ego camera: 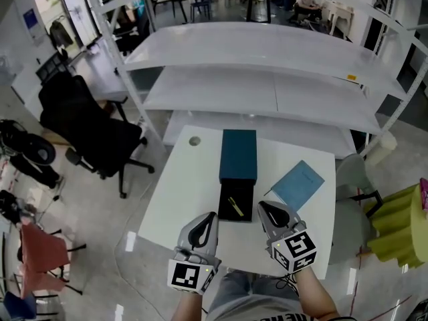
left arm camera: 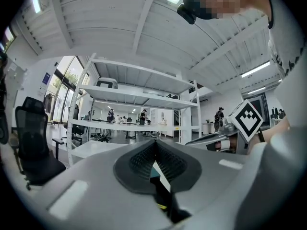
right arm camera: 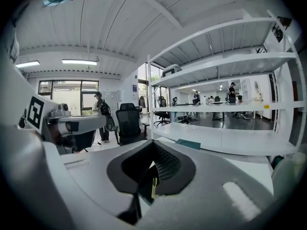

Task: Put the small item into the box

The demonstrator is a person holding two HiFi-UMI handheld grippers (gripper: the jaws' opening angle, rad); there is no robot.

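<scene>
Small item (ego camera: 235,206) in box (ego camera: 239,154); L gripper (ego camera: 210,218), R gripper (ego camera: 263,207) closed

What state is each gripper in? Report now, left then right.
Left gripper: shut, nothing between its jaws.
Right gripper: shut, nothing between its jaws.

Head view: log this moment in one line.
box: open | item: inside | left gripper: shut, empty | right gripper: shut, empty
</scene>
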